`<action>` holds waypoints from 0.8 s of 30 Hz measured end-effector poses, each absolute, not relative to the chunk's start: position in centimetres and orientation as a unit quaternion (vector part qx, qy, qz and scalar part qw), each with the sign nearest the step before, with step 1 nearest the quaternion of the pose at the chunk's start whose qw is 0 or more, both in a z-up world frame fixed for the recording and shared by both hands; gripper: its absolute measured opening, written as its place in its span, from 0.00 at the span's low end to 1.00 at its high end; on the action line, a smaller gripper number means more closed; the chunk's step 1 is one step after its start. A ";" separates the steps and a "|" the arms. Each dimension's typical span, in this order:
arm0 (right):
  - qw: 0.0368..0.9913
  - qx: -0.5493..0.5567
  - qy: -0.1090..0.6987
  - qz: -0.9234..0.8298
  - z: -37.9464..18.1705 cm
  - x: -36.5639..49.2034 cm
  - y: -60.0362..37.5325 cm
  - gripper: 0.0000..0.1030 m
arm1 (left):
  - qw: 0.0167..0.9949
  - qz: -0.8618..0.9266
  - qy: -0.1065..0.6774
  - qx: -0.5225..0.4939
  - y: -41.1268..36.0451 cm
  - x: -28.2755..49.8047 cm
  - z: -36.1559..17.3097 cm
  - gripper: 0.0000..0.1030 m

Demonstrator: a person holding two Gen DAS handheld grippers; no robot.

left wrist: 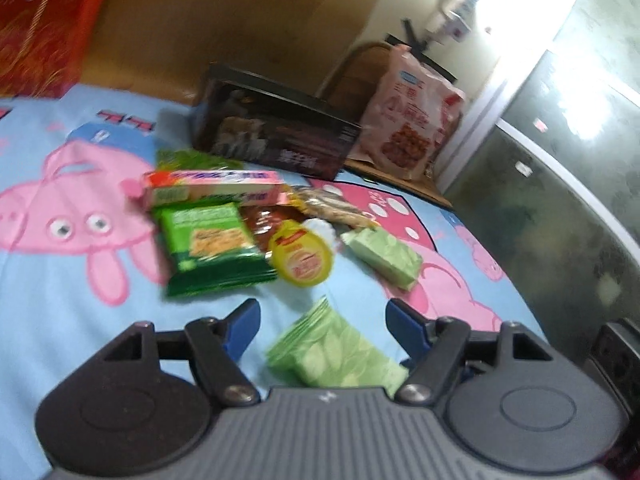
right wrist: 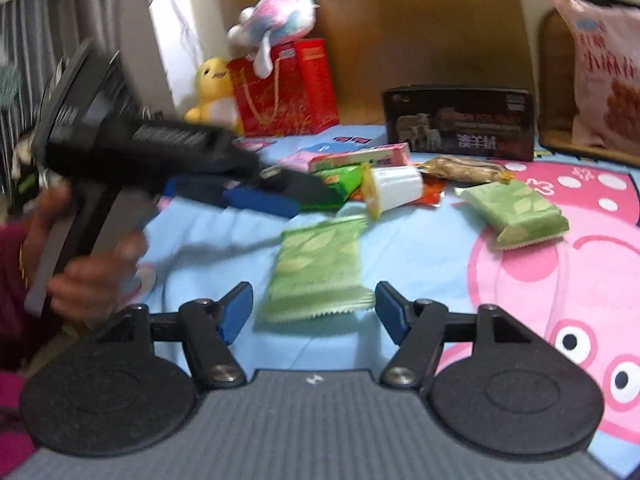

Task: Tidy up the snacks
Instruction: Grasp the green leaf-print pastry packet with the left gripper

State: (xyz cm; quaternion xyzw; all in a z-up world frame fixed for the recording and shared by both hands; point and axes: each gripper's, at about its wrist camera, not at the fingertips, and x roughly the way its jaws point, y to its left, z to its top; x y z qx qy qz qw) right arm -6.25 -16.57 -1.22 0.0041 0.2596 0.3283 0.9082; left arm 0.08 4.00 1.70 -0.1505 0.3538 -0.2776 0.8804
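A light green snack packet (left wrist: 336, 356) (right wrist: 316, 268) lies flat on the cartoon bedsheet (left wrist: 60, 312). My left gripper (left wrist: 322, 320) is open above it, its blue pads clear of the packet on both sides. My right gripper (right wrist: 314, 308) is open too, with the packet's near end just past its fingertips and untouched. In the right wrist view a hand holds the left gripper (right wrist: 288, 196) at the left. A second light green packet (left wrist: 384, 256) (right wrist: 516, 212) lies to the right. A pile behind holds a yellow-lidded cup (left wrist: 302, 260) (right wrist: 394, 190), a dark green bag (left wrist: 212, 248) and a pink box (left wrist: 212, 188) (right wrist: 360, 158).
A dark box (left wrist: 276, 132) (right wrist: 460, 124) stands at the back of the bed, with a large pink snack bag (left wrist: 412, 112) (right wrist: 608, 80) to its right. A red gift bag (right wrist: 284, 88) and plush toys (right wrist: 276, 12) sit at the back left by the headboard.
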 end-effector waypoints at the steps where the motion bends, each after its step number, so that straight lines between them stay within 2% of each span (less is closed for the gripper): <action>1: 0.911 -0.005 0.257 0.323 -1.4 -6.5 -16.3 0.67 | 0.881 -0.281 0.353 -0.143 3.6 0.1 1.6 0.69; 4: 0.915 -0.018 0.258 0.311 -1.9 -6.3 -15.8 0.66 | 0.875 -0.279 0.372 -0.135 2.7 0.6 0.7 0.63; 6: 0.918 -0.034 0.254 0.303 -1.8 -6.3 -15.7 0.66 | 0.878 -0.273 0.374 -0.124 2.5 0.3 0.3 0.53; 7: 0.923 -0.040 0.248 0.292 -1.8 -6.3 -15.8 0.66 | 0.879 -0.273 0.372 -0.118 2.5 -0.1 0.3 0.42; 9: 0.931 -0.044 0.244 0.270 -1.7 -5.9 -16.3 0.66 | 0.874 -0.281 0.376 -0.126 2.8 -0.8 0.2 0.36; 12: 0.944 -0.040 0.238 0.226 -1.7 -5.5 -17.5 0.66 | 0.869 -0.286 0.380 -0.134 3.3 -2.4 0.3 0.36; 14: 0.945 -0.021 0.238 0.222 -1.6 -5.3 -18.5 0.66 | 0.863 -0.299 0.383 -0.140 3.6 -3.5 0.4 0.40; 15: 0.944 -0.010 0.238 0.228 -1.5 -5.2 -18.9 0.66 | 0.863 -0.297 0.385 -0.138 3.6 -3.9 0.4 0.47; 16: 0.942 -0.005 0.238 0.235 -1.4 -5.2 -19.1 0.66 | 0.865 -0.290 0.386 -0.135 3.7 -4.1 0.6 0.65; 17: 0.941 -0.005 0.238 0.242 -1.4 -5.2 -19.0 0.66 | 0.871 -0.280 0.381 -0.135 3.9 -4.3 0.8 0.74; 21: 0.933 -0.028 0.242 0.265 -1.7 -5.5 -17.5 0.66 | 0.872 -0.276 0.373 -0.157 4.6 -3.5 1.6 0.74; 23: 0.932 -0.049 0.241 0.268 -1.8 -5.4 -16.9 0.63 | 0.865 -0.281 0.381 -0.165 4.3 -2.9 1.5 0.65; 24: 0.931 -0.059 0.241 0.269 -1.8 -5.3 -16.5 0.56 | 0.862 -0.283 0.389 -0.164 4.0 -2.5 1.3 0.60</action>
